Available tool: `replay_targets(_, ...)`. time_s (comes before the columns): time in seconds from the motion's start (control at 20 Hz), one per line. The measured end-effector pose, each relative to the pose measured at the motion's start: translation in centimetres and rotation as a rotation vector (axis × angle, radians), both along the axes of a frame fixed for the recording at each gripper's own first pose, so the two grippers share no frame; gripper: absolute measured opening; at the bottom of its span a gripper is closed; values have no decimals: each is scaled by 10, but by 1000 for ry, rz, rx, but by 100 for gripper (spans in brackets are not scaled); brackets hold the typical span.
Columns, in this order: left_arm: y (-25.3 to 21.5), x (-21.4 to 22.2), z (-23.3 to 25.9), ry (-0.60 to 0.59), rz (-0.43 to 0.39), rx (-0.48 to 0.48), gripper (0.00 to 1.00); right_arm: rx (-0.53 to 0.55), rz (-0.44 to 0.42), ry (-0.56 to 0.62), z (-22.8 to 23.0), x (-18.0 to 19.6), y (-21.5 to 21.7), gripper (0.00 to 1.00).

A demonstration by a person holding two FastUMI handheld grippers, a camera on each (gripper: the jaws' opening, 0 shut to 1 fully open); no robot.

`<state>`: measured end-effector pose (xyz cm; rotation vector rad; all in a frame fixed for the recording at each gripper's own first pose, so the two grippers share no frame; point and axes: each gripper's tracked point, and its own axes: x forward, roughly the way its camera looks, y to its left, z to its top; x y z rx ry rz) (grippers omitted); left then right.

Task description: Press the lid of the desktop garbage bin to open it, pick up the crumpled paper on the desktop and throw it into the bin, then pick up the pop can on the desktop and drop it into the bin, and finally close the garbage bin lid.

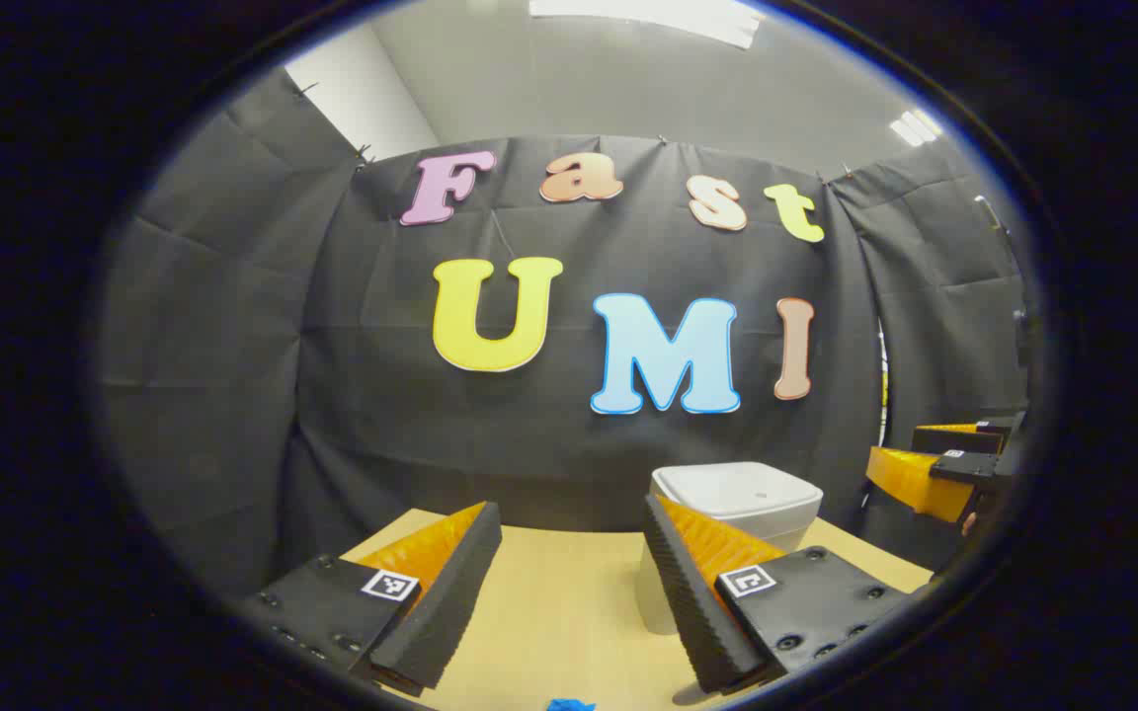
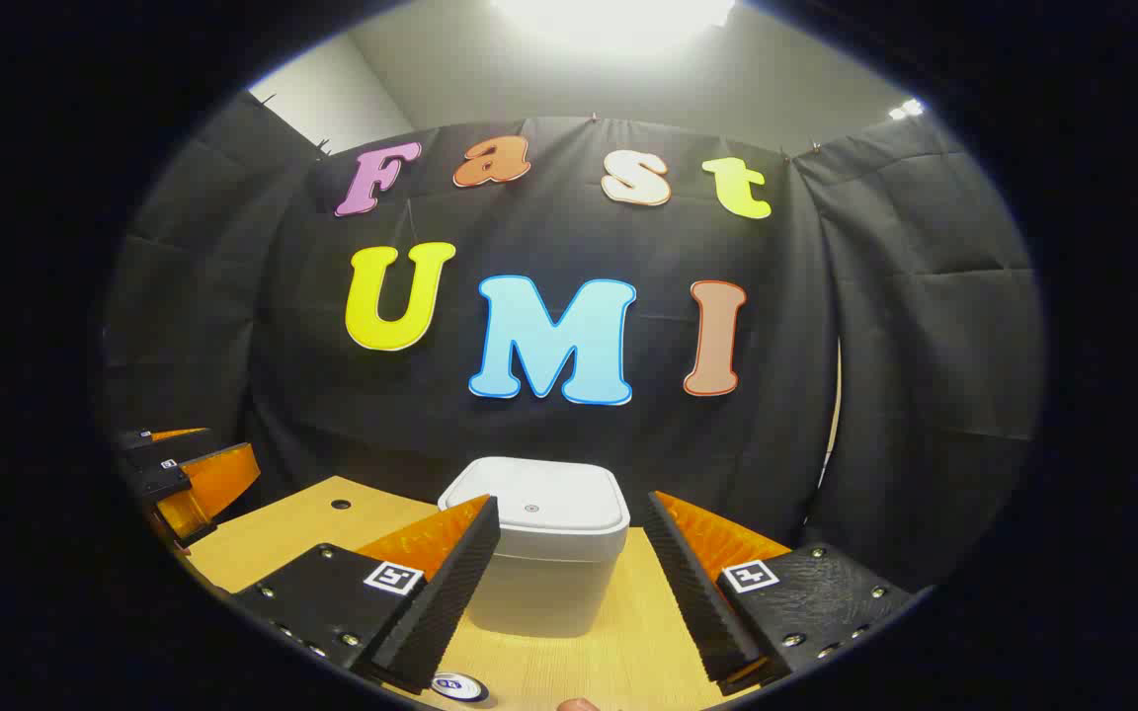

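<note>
The white desktop bin [image 2: 539, 583] stands on the wooden table [image 2: 302, 528] straight ahead in the right gripper view, its lid [image 2: 569, 494] down and flat. My right gripper [image 2: 571, 509] is open, its fingers framing the bin from the near side without touching it. The round top of a pop can [image 2: 457, 685] peeks in at the bottom edge below it. In the left gripper view the bin [image 1: 742, 499] is ahead to the right, partly behind one finger. My left gripper [image 1: 569, 512] is open and holds nothing. A small blue thing [image 1: 569, 704] lies at the bottom edge.
The black cloth wall hangs close behind the bin. The table [image 1: 549, 592] ends just behind the bin. A small dark hole [image 2: 340, 504] marks the tabletop at the left. The left gripper [image 2: 184, 469] appears at the left edge, the right gripper [image 1: 934, 469] at the right edge.
</note>
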<state>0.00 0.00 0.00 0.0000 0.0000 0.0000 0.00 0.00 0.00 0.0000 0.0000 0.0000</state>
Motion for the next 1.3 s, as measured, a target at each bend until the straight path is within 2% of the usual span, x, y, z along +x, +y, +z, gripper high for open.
replay_targets(0.35, 1, 4, -5, 17, -13, 11, 95, -18, 34, 33, -12, -2, 13, 95)
replay_targets(0.9, -7, 1, -9, 27, -40, 24, 94, -34, -5, 49, -14, -8, 2, 94)
replay_targets(1.15, -9, -1, -10, 27, -39, 38, 94, 4, 2, 53, -14, -2, 2, 94)
replay_targets(1.25, -8, -2, -10, 30, -37, 41, 94, 15, -4, 47, -13, 4, 0, 87)
replay_targets(1.3, -8, -3, -11, 29, -37, 42, 94, 20, -3, 49, -13, 7, 0, 73)
